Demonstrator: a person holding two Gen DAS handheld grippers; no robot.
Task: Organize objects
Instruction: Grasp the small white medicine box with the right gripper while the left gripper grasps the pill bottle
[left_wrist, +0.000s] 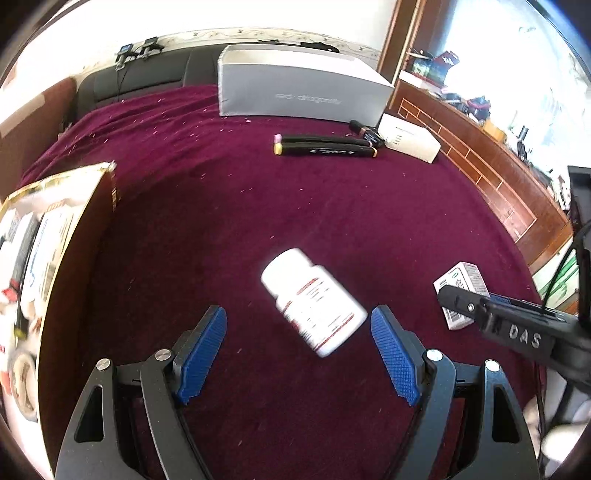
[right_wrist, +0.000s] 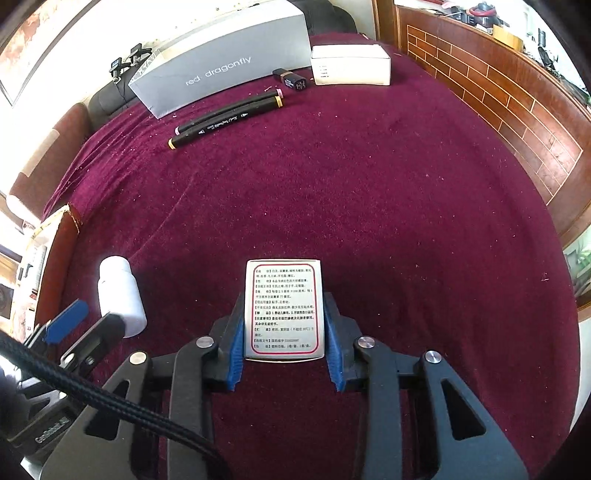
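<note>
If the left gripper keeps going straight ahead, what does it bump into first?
Probably the white pill bottle, lying right between the open left gripper fingers. Depth is hard to judge, though.

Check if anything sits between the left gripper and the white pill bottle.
Nothing visible does. The white pill bottle lies on bare maroon cloth just ahead of the open left gripper, partly between its fingers.
</note>
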